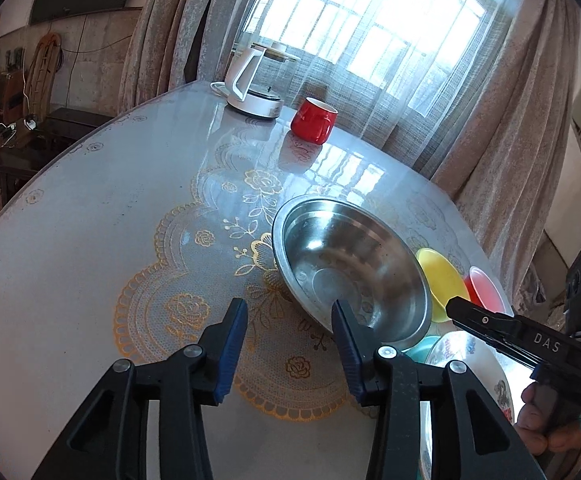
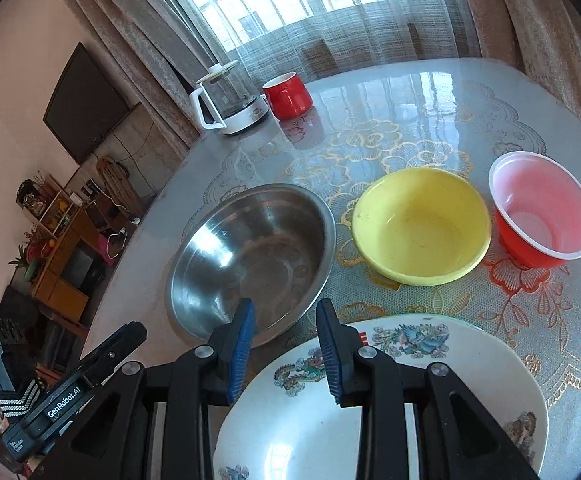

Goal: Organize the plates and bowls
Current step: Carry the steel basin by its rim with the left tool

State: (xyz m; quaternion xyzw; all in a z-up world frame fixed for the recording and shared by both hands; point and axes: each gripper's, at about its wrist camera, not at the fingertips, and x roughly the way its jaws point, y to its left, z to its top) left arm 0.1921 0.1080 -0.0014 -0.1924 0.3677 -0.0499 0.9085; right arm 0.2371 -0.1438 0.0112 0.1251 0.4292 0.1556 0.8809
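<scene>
Both grippers are wide apart and hold nothing. The left gripper [image 1: 289, 316] hovers at the near rim of the steel bowl [image 1: 350, 264]; the right gripper [image 2: 286, 320] hangs over the plate's [image 2: 430, 380] edge, beside the same bowl. The yellow bowl [image 2: 422, 224] and red bowl [image 2: 542, 208] sit farther right on the table [image 2: 430, 92]. The risks — a slick steel rim slipping from the pads, or the two grippers colliding over it. A teal dish under the plate is mostly hidden.

A: Left tool [image 1: 289, 322]?
B: Spread wide, blue pads [image 1: 232, 350] apart, gripping nothing, angled down.
A: Right tool [image 2: 286, 322]?
B: Also parted, empty, tilted downward. Seen at far right of left view, held in a hand [image 1: 546, 420].
</scene>
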